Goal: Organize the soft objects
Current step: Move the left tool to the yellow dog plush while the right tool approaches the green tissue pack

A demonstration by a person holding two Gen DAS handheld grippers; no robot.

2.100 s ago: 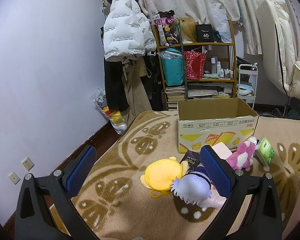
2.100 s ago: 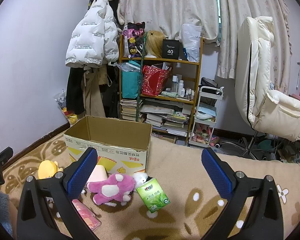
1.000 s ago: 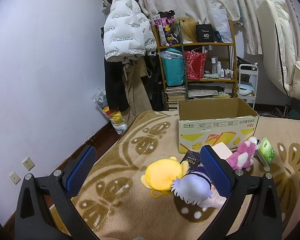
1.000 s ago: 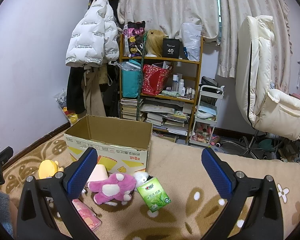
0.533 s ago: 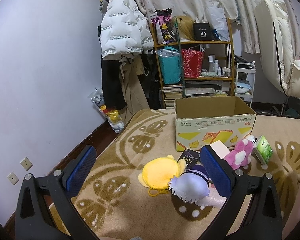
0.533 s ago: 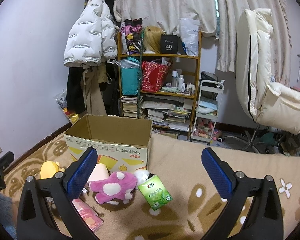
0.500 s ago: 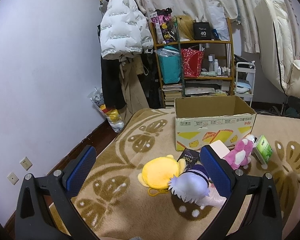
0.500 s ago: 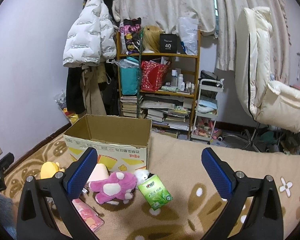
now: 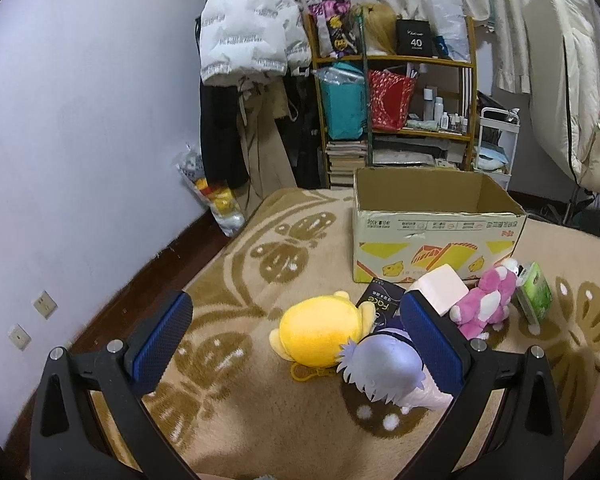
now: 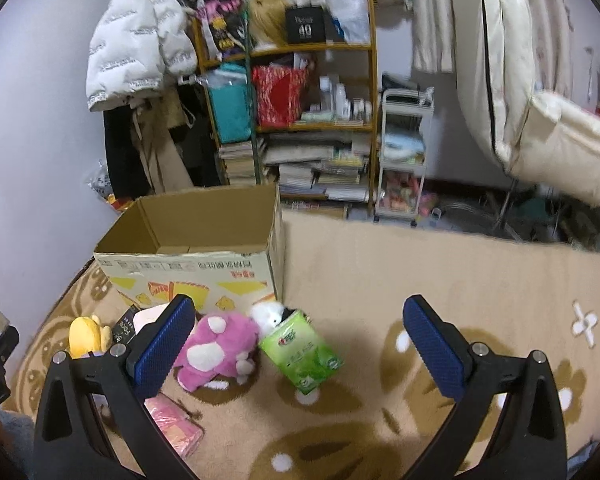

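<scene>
At the far left of the left wrist view a pale wall runs down to the patterned rug [image 9: 236, 408], and the left tool [image 9: 296, 340] hangs over that rug with its blue-padded fingers [image 9: 160, 340] spread wide, gripping nothing. Just right of centre, low in the frame, a yellow plush [image 9: 316, 332] lies on the rug, touching a purple-haired doll [image 9: 384, 368] that sits partly behind the tool's right finger. A black packet [image 9: 382, 300] and a pale pink block [image 9: 440, 286] lie behind them, close to the front of the open cardboard box [image 9: 436, 236] in mid-frame. Further right sit a pink plush [image 9: 486, 304] and a green tissue pack [image 9: 534, 292], just beside each other.

In the right wrist view the same box [image 10: 192, 264] stands centre-left. The right tool [image 10: 296, 340] is also wide open and empty, above the rug. Near its left finger lies the pink plush [image 10: 216, 348], touching a small white plush [image 10: 266, 314] and the green tissue pack [image 10: 302, 352]. A pink packet [image 10: 176, 428] lies at lower left. A cluttered shelf [image 10: 300, 120] stands behind, a cream chair [image 10: 520, 100] at upper right.
</scene>
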